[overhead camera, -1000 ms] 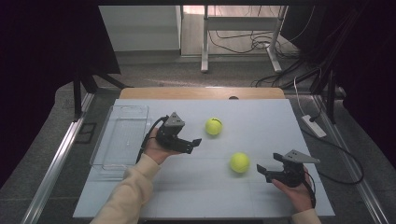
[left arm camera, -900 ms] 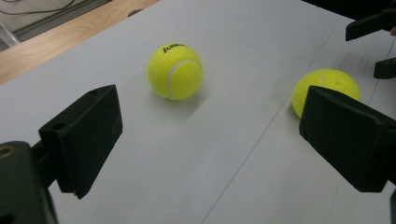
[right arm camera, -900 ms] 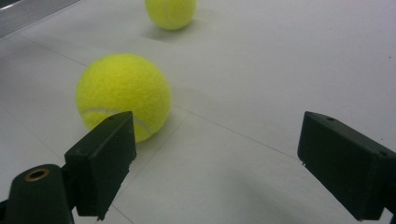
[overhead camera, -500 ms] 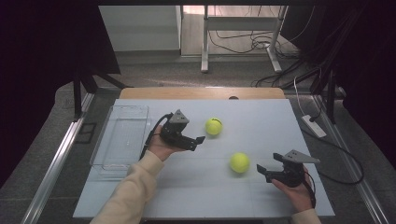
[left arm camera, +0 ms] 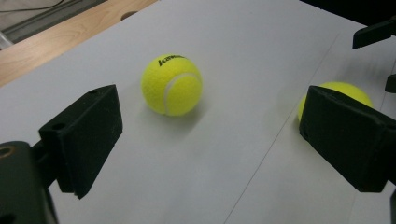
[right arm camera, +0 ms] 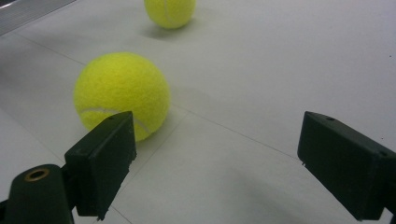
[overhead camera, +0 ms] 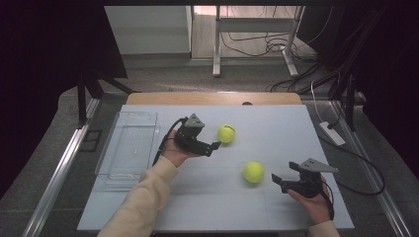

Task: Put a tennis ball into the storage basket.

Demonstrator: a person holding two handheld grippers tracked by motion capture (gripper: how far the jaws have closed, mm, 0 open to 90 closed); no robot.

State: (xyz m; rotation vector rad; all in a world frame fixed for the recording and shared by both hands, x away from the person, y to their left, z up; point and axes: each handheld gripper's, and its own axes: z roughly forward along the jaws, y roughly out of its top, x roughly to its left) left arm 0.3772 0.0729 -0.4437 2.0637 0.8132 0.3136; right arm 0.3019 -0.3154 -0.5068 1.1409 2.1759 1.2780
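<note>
So there's a clear plastic bin (overhead camera: 129, 148) sitting over at 9 o'clock on the surface (overhead camera: 276, 123), and it looks like there's nothing in it, just the see-through walls and bottom. Both tennis balls are out on the white surface, not in any container.

The left tongs (overhead camera: 213, 147) are held just right of the bin, pointing toward 3 o'clock. Jaws are spread wide with nothing between them. The far tennis ball (overhead camera: 226, 134) sits just off their tip at about 1 o'clock from them, close but not touching. In the left gripper view that ball (left arm camera: 171, 85) is ahead of the open jaws, nearer the left one, resting on the surface with a dark printed logo on top.

The near tennis ball (overhead camera: 253, 172) is around 5 o'clock from the first one, well apart from it. The right tongs (overhead camera: 277, 181) are down at the 4 o'clock part of the surface, pointing toward 9 o'clock at that ball, also wide open and holding nothing. In the right gripper view the ball (right arm camera: 122, 95) is just past the left jaw, partly behind it; can't tell if it's touching. The other ball (right arm camera: 170, 12) is up at 12 o'clock in that view.
</note>
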